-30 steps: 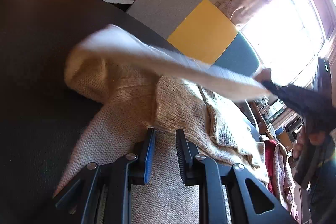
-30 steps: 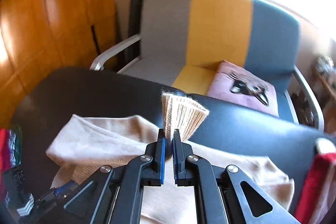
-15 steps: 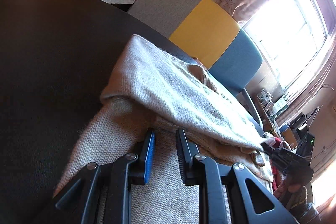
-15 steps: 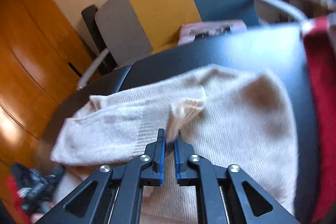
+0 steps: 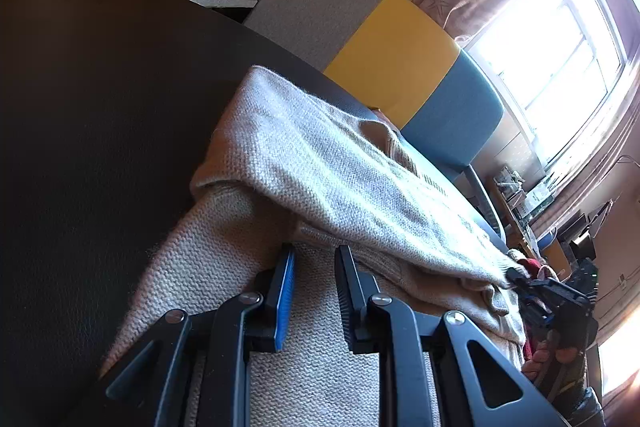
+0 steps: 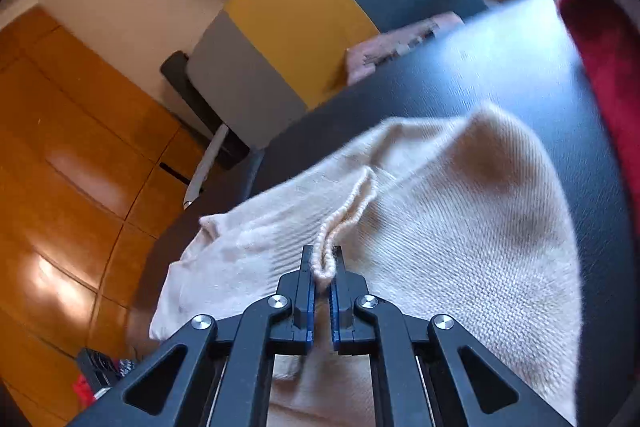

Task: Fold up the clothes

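1. The dark leather-textured counter (image 5: 100, 131) fills the left of the left wrist view, and the beige knitted sweater (image 5: 320, 187) lies on it, running from the middle toward the lower right.
2. The left tongs (image 5: 316, 267) sit low over the sweater's flat body. Their 2 black fingers stand a little apart, with knit showing beneath and between them. Whether they pinch a layer or only rest on it I cannot tell.
3. Just beyond those fingertips, 1 sleeve (image 5: 340, 179) lies folded across the sweater's body, slanting down to the right.
4. At the far right of that view, the right tongs (image 5: 516, 275) meet the sleeve's end, with a hand (image 5: 540, 359) below them.
5. In the right wrist view, the sweater (image 6: 460, 227) spreads ahead of and under the right tongs (image 6: 322, 269), on the counter (image 6: 500, 75).
6. Those tongs are pressed together on the ribbed cuff (image 6: 344, 219), whose edge loops up from between the blue-edged pads.
7. A chair with grey, yellow and blue panels (image 6: 304, 15) stands behind the counter, and a red cloth (image 6: 600, 27) lies at the right edge.
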